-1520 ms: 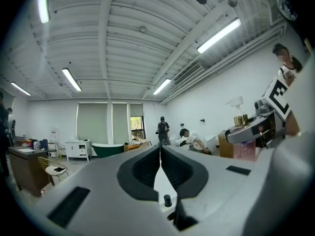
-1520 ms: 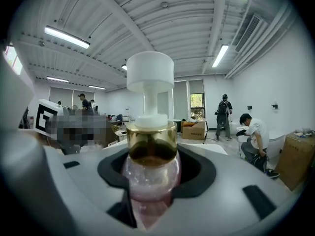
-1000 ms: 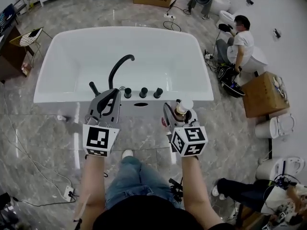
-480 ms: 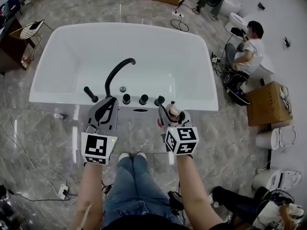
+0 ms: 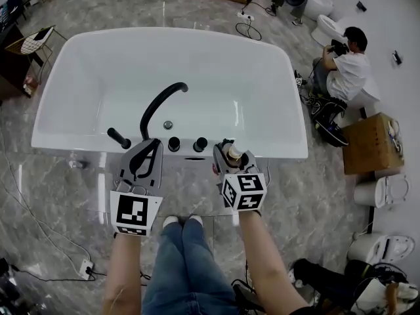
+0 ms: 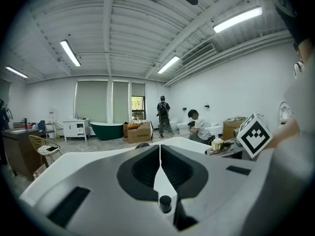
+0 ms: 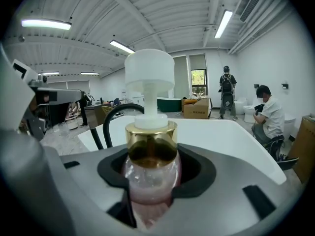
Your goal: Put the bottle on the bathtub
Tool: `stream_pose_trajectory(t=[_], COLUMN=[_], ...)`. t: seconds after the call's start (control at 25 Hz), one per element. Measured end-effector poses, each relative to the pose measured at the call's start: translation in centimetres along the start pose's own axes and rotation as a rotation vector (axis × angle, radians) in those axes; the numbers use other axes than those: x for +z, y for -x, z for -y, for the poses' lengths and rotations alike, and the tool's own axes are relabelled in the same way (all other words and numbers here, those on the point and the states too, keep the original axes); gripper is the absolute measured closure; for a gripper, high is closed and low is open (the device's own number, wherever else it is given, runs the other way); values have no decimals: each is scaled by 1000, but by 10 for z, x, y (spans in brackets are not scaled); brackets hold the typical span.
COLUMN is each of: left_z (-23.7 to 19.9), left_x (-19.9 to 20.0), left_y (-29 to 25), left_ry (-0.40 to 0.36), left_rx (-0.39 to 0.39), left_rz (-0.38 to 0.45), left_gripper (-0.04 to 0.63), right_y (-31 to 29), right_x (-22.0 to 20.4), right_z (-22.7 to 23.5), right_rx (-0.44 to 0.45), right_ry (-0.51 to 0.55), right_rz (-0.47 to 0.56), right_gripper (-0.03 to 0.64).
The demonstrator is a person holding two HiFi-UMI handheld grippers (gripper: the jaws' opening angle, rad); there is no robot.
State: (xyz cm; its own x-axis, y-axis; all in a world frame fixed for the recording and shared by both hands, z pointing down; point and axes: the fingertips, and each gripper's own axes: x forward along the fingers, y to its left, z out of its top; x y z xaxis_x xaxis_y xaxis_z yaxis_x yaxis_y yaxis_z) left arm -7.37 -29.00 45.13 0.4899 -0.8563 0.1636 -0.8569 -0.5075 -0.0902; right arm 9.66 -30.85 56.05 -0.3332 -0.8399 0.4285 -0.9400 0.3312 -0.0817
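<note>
Bathtub near rim (image 5: 283, 149): left-centre crowded with black spout (image 5: 161, 100), lever (image 5: 119, 138), knobs (image 5: 174, 144). Rim bare to the right of right hand-held gripper (image 5: 228, 152) with bottle (image 5: 234, 153). Basin open. Left hand-held gripper (image 5: 149, 148) just before spout.

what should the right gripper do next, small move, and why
Probably lower the right gripper so the bottle settles on the bathtub rim beside the knobs: its jaws are clamped on the bottle, which seems to hang over that near rim, not yet set down.

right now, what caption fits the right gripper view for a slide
Right tool shut on a gold-collared pump bottle, held up before the white bathtub.
</note>
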Motion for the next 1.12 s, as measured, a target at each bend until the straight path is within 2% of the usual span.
stream_pose_trajectory(t=[0.32,0.56,0.68,1.12], left_z=[-9,-18,-21,-28], left_x=[-26,-39,-44,-58], left_y=[-14,-25,-26,-33], left_ry=[19,-5,21,3], left_rx=[-7,-9,-6,-17], left_rz=[-53,-37,-67,-84], left_gripper=[588,588,588,588], right_y=[-49,-78,-88,-118], right_x=[-34,-49,-48,-27], right_z=[12,24,25,38], right_rx=[-22,-49,-53,-76], right_ry=[-14,-24,-35,-5], right_rz=[-18,-21,-7,67], right_gripper=[408,410,408,410])
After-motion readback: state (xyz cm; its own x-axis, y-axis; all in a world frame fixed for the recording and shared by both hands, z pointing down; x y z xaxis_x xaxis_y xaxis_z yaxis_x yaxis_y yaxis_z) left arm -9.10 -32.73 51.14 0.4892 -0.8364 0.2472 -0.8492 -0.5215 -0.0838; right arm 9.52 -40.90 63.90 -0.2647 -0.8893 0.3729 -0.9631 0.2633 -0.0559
